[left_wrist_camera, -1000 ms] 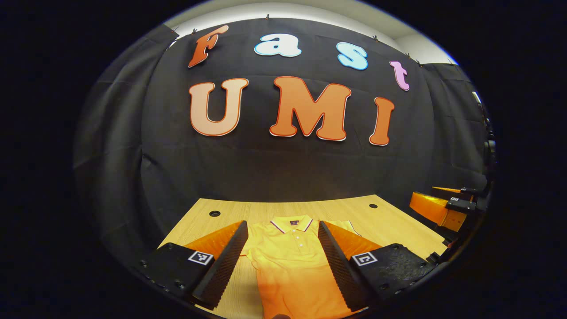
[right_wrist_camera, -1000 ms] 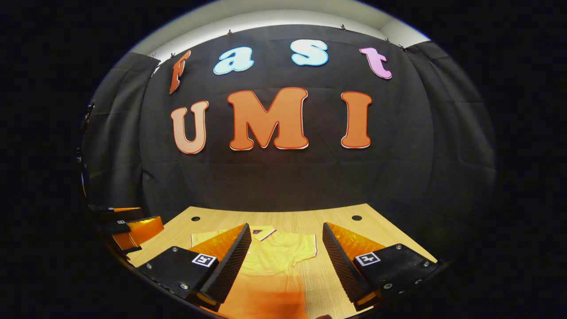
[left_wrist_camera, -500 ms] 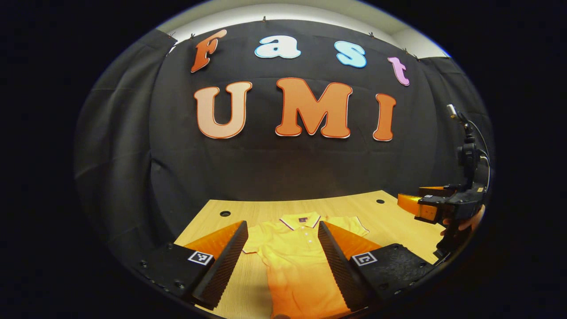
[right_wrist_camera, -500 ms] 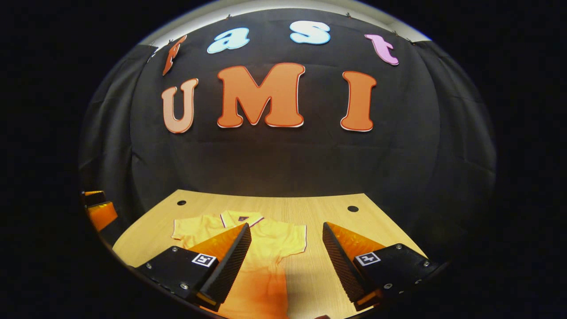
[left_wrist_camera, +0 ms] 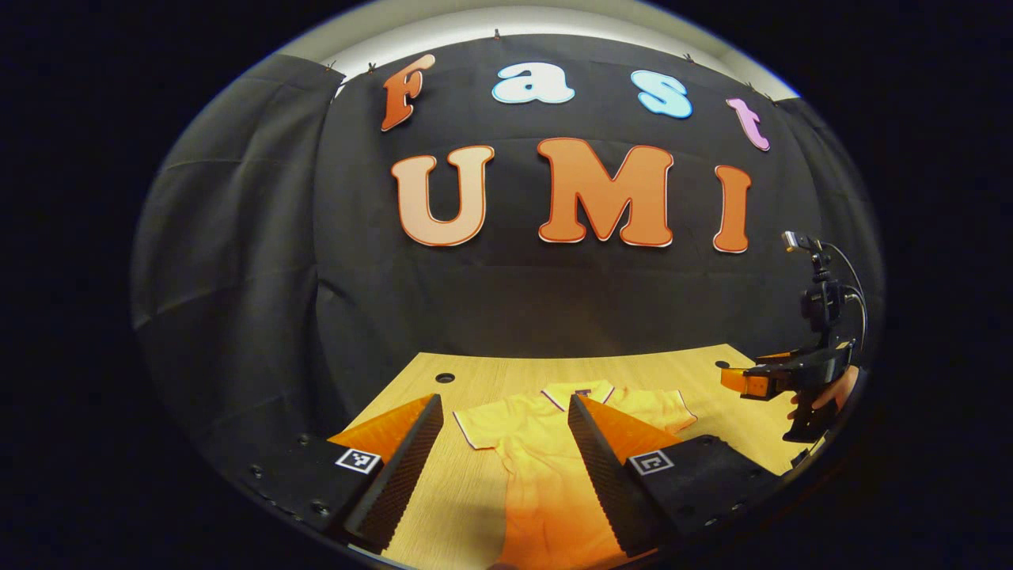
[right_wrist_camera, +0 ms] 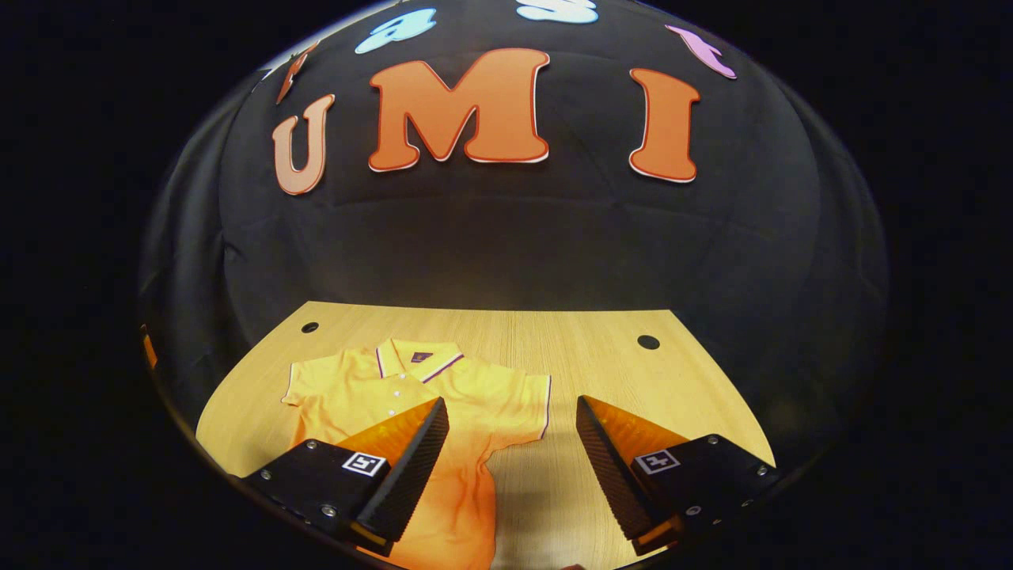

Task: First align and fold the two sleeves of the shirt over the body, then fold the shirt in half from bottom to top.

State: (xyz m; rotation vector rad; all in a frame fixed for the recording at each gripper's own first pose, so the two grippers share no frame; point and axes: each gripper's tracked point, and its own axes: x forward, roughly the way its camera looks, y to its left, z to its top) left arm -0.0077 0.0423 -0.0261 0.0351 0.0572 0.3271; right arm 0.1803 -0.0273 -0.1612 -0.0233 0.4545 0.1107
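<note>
A yellow short-sleeved polo shirt (right_wrist_camera: 411, 396) with a dark-striped collar lies flat and face up on the light wooden desk (right_wrist_camera: 586, 348), its collar towards the far edge by the black cloth wall (right_wrist_camera: 506, 237) and its body running towards the near edge. Both short sleeves are spread out to the sides, not yet folded over the body. Two dark round holes sit in the desk near its far corners, one to the left (right_wrist_camera: 309, 327) and one to the right (right_wrist_camera: 648, 342).

The left gripper (left_wrist_camera: 505, 463) hangs above the near part of the desk with its fingers wide apart and nothing between them; the shirt's left sleeve (left_wrist_camera: 483, 419) and chest show in the gap. The right gripper (right_wrist_camera: 513, 467) is likewise spread open and empty, above the near edge, with the shirt's right sleeve (right_wrist_camera: 518, 400) just beyond its left finger. In the left gripper view the right gripper (left_wrist_camera: 748, 380) also shows at the desk's right edge, held by a hand (left_wrist_camera: 827, 396).
</note>
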